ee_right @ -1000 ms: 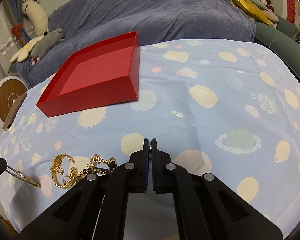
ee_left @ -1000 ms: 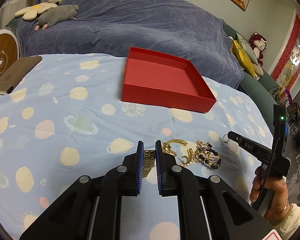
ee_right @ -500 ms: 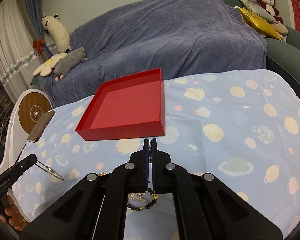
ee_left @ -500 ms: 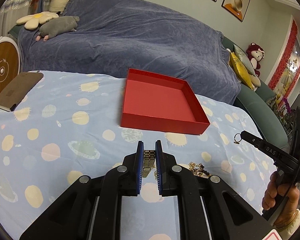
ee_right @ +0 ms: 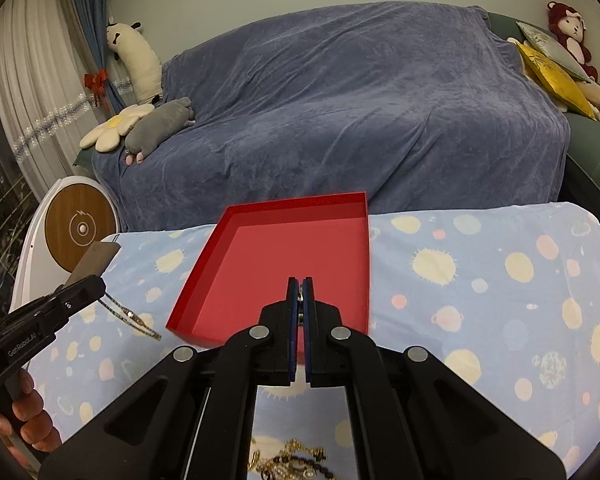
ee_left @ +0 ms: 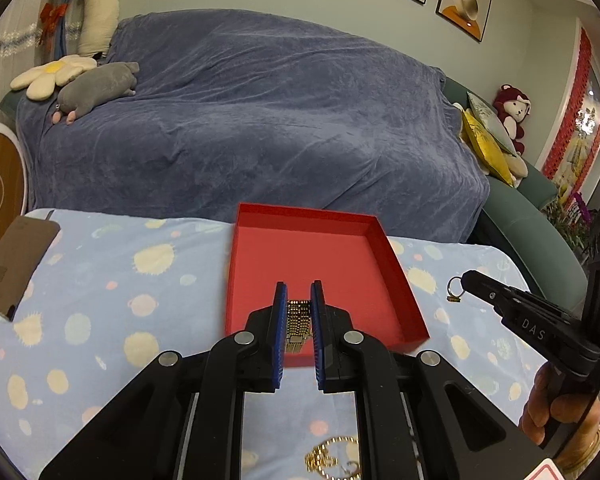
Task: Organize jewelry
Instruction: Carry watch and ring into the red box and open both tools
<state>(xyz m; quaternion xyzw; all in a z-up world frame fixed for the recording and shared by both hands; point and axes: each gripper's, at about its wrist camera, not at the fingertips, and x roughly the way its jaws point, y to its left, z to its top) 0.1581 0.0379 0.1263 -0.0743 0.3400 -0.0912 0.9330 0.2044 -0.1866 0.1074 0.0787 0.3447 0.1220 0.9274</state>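
My left gripper point(ee_left: 298, 294) is shut on a gold mesh bracelet point(ee_left: 298, 326) and holds it in the air over the near edge of the red tray point(ee_left: 320, 264). The bracelet hangs from it in the right wrist view point(ee_right: 130, 316). My right gripper point(ee_right: 299, 292) is shut on a small ring point(ee_left: 455, 290), held above the tray's point(ee_right: 260, 276) near right part. A pile of gold and beaded jewelry point(ee_left: 334, 460) lies on the cloth below both grippers, also in the right wrist view point(ee_right: 292, 462).
The table has a light blue cloth point(ee_left: 100, 300) with planet prints. A brown phone-like slab point(ee_left: 12, 264) lies at its left edge. A sofa under a blue blanket point(ee_left: 240, 120) stands behind. A round wooden-faced device point(ee_right: 80, 228) stands at the left.
Both grippers have risen from the jewelry pile and moved forward over the red tray, each carrying its piece.
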